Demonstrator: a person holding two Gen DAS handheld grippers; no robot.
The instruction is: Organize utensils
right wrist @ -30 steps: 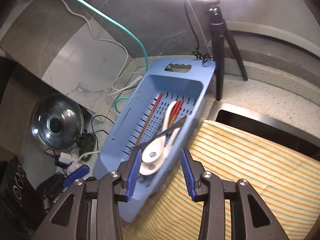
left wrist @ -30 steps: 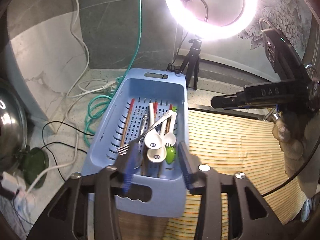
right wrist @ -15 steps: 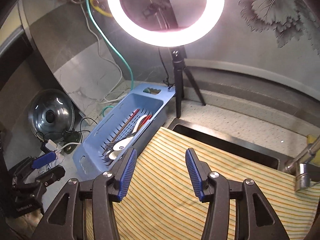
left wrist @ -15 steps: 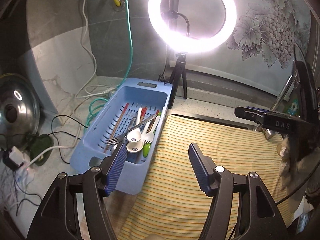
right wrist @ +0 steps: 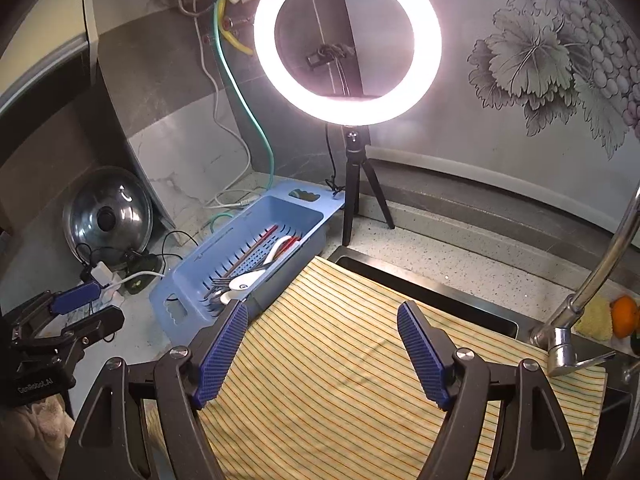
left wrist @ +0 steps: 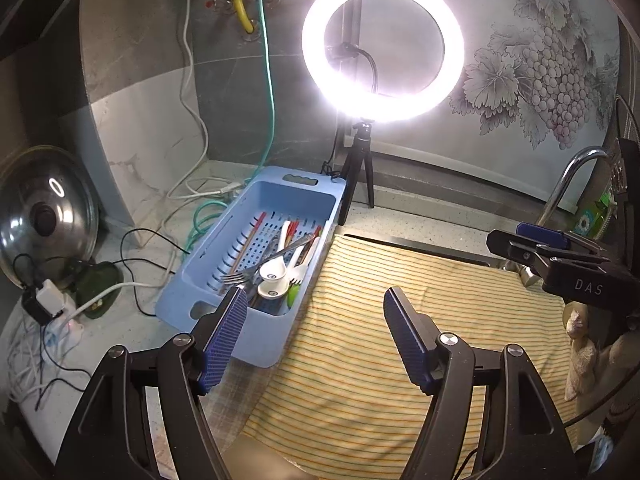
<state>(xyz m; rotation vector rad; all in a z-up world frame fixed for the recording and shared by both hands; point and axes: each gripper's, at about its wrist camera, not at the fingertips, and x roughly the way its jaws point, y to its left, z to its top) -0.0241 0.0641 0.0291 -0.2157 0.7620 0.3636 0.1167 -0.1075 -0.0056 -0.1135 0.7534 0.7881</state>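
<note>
Both grippers withdrew; basket left.

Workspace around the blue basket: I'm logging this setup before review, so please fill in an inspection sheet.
Surface: striped cloth over the sink, speckled counter behind.
Job's things: blue basket holds a fork, white spoons and chopsticks.
Clutter: pot lid, orange.
Grippers: left gripper and right gripper opening, nothing between the jaws.
Cables: green hose, white and black leads.
Surroundings: ring light, faucet.
</note>
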